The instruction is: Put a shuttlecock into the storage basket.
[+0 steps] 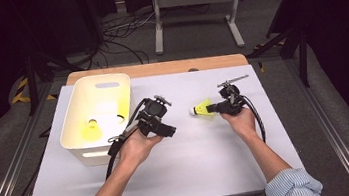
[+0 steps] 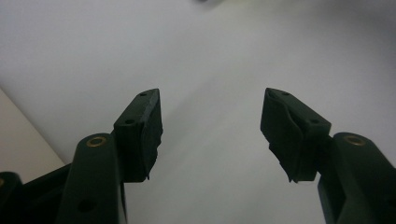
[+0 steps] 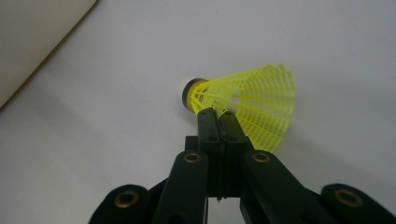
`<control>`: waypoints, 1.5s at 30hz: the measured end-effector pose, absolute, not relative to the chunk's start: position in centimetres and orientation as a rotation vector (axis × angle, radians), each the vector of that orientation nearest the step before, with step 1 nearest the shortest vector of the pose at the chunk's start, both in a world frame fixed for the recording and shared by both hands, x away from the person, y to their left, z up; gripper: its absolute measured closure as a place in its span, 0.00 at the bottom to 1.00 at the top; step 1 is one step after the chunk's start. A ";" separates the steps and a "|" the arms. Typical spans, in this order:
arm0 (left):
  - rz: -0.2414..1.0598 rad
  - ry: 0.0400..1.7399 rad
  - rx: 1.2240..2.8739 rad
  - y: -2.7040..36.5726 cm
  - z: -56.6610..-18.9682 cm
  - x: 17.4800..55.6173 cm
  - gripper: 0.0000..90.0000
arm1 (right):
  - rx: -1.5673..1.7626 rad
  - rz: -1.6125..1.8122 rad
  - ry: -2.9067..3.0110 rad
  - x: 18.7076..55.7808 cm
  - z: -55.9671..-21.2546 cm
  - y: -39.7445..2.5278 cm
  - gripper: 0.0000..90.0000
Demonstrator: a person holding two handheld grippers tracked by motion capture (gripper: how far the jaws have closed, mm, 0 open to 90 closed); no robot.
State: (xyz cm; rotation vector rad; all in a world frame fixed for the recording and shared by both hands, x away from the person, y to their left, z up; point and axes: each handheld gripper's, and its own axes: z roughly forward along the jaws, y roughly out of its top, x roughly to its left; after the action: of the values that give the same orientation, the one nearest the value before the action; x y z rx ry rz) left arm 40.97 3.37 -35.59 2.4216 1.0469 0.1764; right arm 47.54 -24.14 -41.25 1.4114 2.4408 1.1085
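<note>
A yellow plastic shuttlecock (image 1: 203,108) with a white cork tip is held just above the white table top, right of centre. My right gripper (image 1: 215,108) is shut on its mesh skirt (image 3: 252,100), jaws pressed together near the cork end (image 3: 187,93). My left gripper (image 1: 170,130) is at the table's middle, beside the bin, jaws wide apart with nothing between its fingers (image 2: 142,130). A second yellow shuttlecock (image 1: 91,131) lies inside the cream bin (image 1: 79,150).
The cream bin stands at the left of the white table (image 1: 196,171), and its wall (image 3: 32,42) appears at the upper left of the right gripper view. Beyond the wooden far edge (image 1: 159,68) are cables and a frame's legs on the floor.
</note>
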 end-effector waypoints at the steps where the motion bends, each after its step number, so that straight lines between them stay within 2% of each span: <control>1: 0.181 1.043 2.425 3.4 -35.6 41.0 0.43 | 1.401 1.108 2.444 47.4 -41.2 -24.1 1.00; 45: 0.196 0.958 2.446 3.4 -35.2 40.0 0.40 | 1.123 1.260 2.631 40.8 -37.9 -22.4 1.00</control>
State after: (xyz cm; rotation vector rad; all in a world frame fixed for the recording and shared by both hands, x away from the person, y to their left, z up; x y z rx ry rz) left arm 40.04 3.39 -35.18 2.4459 0.9582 0.1956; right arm 40.78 -22.38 -37.95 1.1233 2.6308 1.2604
